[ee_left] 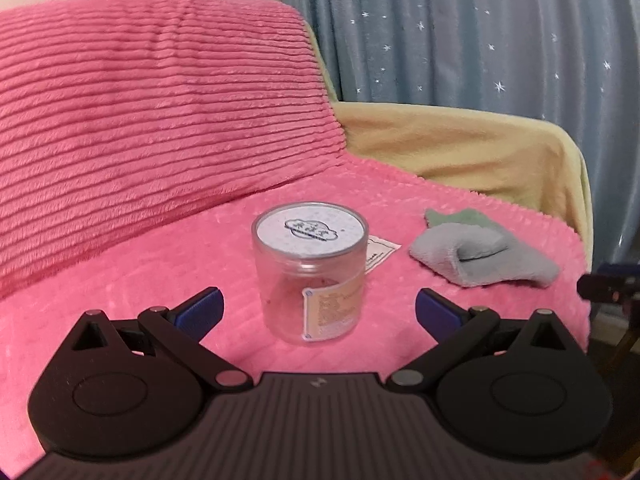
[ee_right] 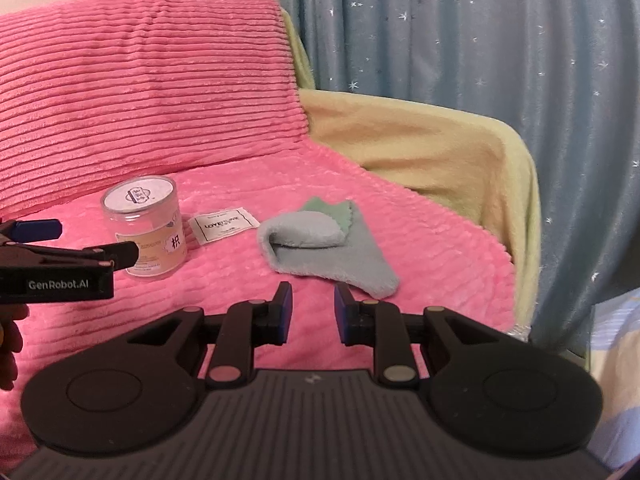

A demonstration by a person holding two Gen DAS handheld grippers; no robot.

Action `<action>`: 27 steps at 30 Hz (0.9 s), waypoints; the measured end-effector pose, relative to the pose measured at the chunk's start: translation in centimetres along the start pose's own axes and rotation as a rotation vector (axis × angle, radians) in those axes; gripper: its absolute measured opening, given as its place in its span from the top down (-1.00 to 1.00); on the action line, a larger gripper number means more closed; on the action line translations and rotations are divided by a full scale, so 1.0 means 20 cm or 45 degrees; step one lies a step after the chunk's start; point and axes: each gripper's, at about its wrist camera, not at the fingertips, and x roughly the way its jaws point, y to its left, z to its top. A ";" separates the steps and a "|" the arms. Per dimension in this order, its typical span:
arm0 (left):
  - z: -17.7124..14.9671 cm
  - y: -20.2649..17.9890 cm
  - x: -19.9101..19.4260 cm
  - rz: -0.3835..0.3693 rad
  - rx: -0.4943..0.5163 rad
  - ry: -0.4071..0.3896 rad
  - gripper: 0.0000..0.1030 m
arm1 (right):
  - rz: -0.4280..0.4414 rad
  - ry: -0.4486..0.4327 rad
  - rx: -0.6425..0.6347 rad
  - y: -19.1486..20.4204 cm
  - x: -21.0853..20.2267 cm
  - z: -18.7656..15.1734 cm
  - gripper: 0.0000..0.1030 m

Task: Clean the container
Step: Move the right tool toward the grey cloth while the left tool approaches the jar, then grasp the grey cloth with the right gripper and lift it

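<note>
My left claw point(ee_left: 319, 309) is spread wide, holding nothing, its blue pads on either side of the clear plastic jar with a white printed lid point(ee_left: 310, 276), not touching it. My right claw point(ee_right: 313, 312) stands partly spread and empty, just short of the folded grey cloth with a green edge point(ee_right: 320, 246). The jar stands upright on the pink ribbed blanket point(ee_left: 120, 300), a white fabric tag point(ee_right: 224, 224) between jar and cloth. Beyond rise a pink cushion point(ee_left: 152, 100) and a blue starred curtain point(ee_left: 480, 32).

Left gripper point(ee_right: 96, 240) cut off at frame edge
</note>
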 end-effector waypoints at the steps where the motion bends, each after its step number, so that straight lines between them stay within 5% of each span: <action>1: 0.00 0.01 0.02 -0.002 0.005 -0.002 -1.00 | 0.000 -0.006 -0.007 0.00 0.01 0.01 0.61; 27: 0.00 0.08 0.35 -0.066 0.105 0.010 -0.97 | 0.109 0.093 -0.057 0.01 0.40 0.12 0.61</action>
